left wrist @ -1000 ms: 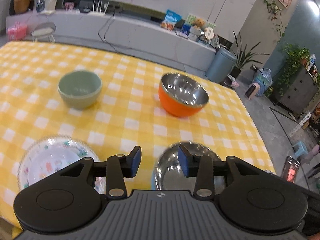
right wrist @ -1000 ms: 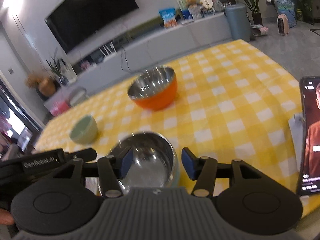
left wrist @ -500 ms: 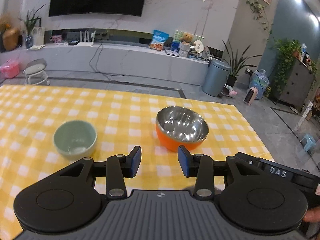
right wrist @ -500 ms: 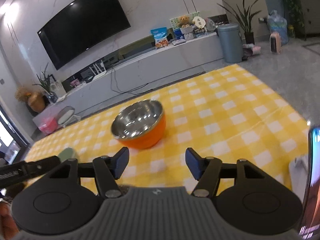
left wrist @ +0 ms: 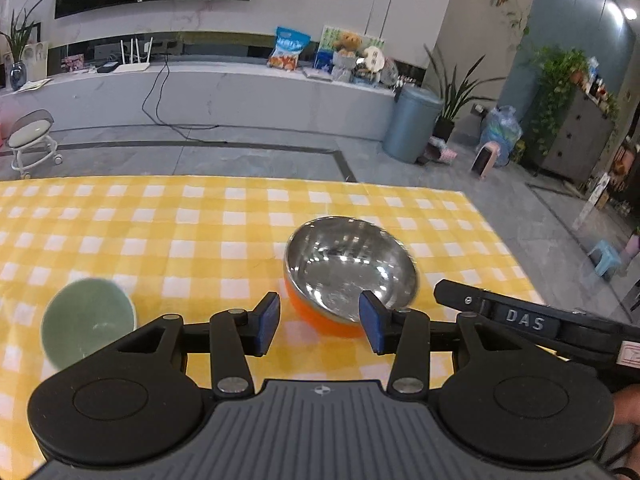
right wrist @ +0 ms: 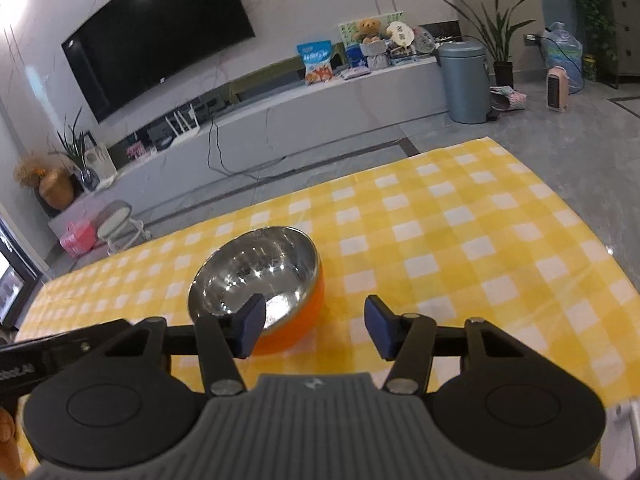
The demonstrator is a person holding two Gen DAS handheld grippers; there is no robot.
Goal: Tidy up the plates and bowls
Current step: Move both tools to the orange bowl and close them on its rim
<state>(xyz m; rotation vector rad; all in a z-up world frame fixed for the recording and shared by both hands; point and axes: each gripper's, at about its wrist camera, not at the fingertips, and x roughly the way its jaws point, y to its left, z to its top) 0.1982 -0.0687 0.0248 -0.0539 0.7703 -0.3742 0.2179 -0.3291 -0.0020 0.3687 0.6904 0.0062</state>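
Right gripper (right wrist: pixel 314 326) over the checked bench (right wrist: pixel 460 240)

Its jaws have just been closing yet stand apart with nothing between them. Just beyond the left blue pad (right wrist: pixel 252 326) sits an orange bowl (right wrist: pixel 260 280) with a steel inside, upright on the yellow-and-white cloth. The left gripper's black body (right wrist: pixel 52 352) shows at the left edge.

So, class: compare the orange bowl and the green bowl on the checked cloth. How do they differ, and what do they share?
The orange bowl has a shiny, mirror-like metal lining; the green bowl is matt pale green inside. The orange bowl looks wider than the green bowl. The orange bowl sits ahead of the left gripper; the green bowl sits off to its left. Both are round, upright, apparently empty and untouched.
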